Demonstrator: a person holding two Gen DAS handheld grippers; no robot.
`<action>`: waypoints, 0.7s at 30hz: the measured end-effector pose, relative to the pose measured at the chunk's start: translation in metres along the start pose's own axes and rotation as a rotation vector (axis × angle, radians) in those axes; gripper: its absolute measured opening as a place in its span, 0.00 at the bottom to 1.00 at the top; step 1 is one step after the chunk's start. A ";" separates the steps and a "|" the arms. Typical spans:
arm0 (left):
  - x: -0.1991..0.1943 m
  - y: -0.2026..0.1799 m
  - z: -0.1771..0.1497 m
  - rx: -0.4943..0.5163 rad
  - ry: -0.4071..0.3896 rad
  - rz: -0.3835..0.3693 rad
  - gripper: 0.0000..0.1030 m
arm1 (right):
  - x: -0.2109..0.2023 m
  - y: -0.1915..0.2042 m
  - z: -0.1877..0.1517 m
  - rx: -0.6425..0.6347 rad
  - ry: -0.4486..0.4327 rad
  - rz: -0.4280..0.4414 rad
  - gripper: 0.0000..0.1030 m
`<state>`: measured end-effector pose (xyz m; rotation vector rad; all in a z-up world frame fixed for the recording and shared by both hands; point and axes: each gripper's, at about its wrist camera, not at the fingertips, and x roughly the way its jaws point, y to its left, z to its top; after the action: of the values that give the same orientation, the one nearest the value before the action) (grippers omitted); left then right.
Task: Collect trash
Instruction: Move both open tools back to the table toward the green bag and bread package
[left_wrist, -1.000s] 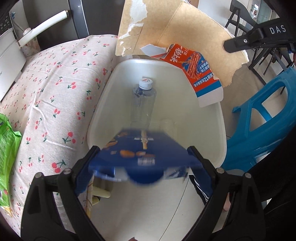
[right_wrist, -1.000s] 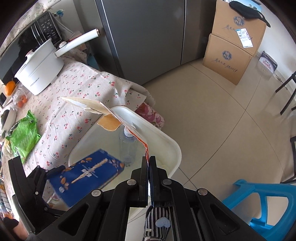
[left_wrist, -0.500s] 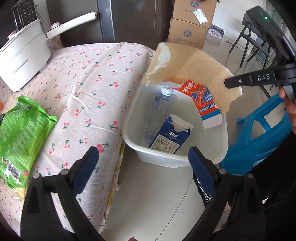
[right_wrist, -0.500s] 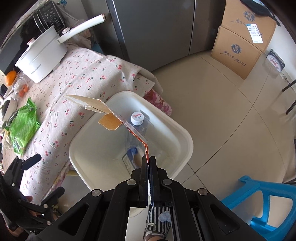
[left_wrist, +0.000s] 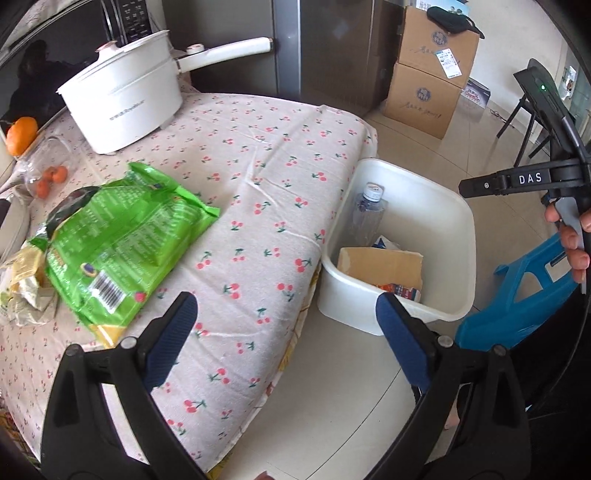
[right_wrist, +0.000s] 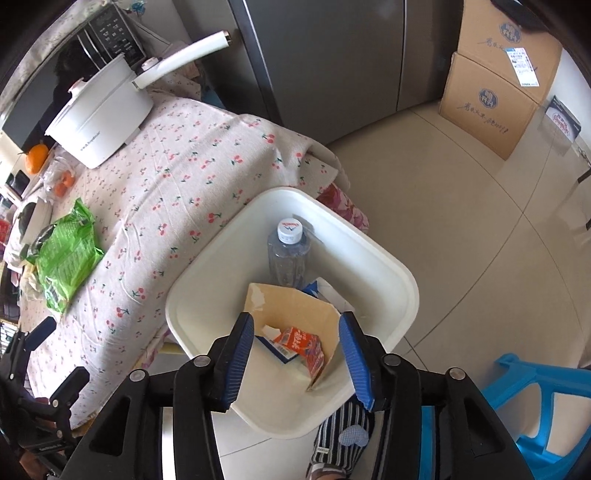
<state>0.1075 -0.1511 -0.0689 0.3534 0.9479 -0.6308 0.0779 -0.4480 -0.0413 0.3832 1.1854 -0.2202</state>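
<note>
Holding bottle (right_wrist: 289, 254), carton (right_wrist: 301, 345) and cardboard (right_wrist: 295, 310) below just-opened empty right tongs (right_wrist: 297, 363), bin (right_wrist: 400, 275); green bag (left_wrist: 122, 236) left beyond wide, empty left tongs (left_wrist: 284, 325).

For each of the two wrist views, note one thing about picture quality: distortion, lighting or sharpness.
Left wrist view: fisheye bends the floor and darkens the corners; the green packet is sharp, and daylight washes out the floor beyond the white tub. Right wrist view: same curved edges; the cardboard in the tub is crisp.
</note>
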 end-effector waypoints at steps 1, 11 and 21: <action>-0.005 0.009 -0.002 -0.026 0.008 0.011 0.94 | 0.000 0.005 0.002 -0.008 -0.009 0.016 0.59; -0.045 0.099 -0.012 -0.388 -0.010 0.126 0.94 | 0.007 0.077 0.037 -0.065 -0.030 0.138 0.70; -0.027 0.176 0.005 -0.390 -0.045 0.234 0.94 | 0.039 0.173 0.049 -0.278 -0.019 0.095 0.76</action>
<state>0.2117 -0.0092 -0.0424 0.0980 0.9457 -0.2302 0.1969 -0.3084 -0.0321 0.1920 1.1571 0.0239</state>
